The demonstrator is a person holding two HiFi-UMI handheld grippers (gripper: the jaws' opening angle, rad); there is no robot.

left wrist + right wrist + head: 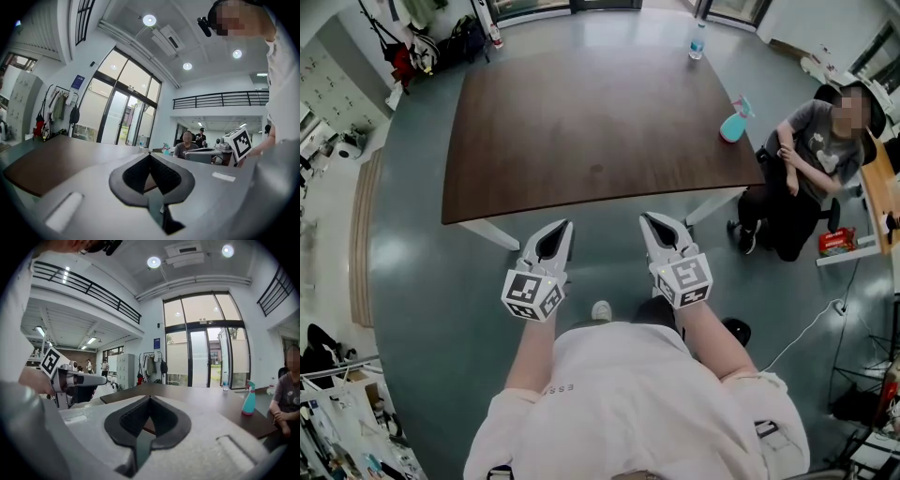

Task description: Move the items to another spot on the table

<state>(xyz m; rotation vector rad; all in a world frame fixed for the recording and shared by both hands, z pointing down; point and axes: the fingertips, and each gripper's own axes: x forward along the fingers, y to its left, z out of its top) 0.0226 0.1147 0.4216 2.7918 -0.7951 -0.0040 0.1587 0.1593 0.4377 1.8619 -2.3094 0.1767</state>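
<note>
Head view: spray bottle (pixel 732 125) stands upright on table (pixel 581 122)

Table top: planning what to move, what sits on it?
On the table: a teal spray bottle near the right edge, a clear water bottle at the far right corner. The head view shows the whole top uncovered.

This looks like a large open office or lab hall, not a home. Tall glass doors (pixel 206 357) fill one wall, a railed mezzanine (pixel 220 99) runs above, and a ceiling air-conditioner (pixel 168 38) sits among recessed lights. Grey lockers (pixel 121 371), a coat rack (pixel 152 364), a big dark table (pixel 591 131) on a grey floor (pixel 422 281) and a loose white cable (pixel 806 330) all fit a workplace.
</note>
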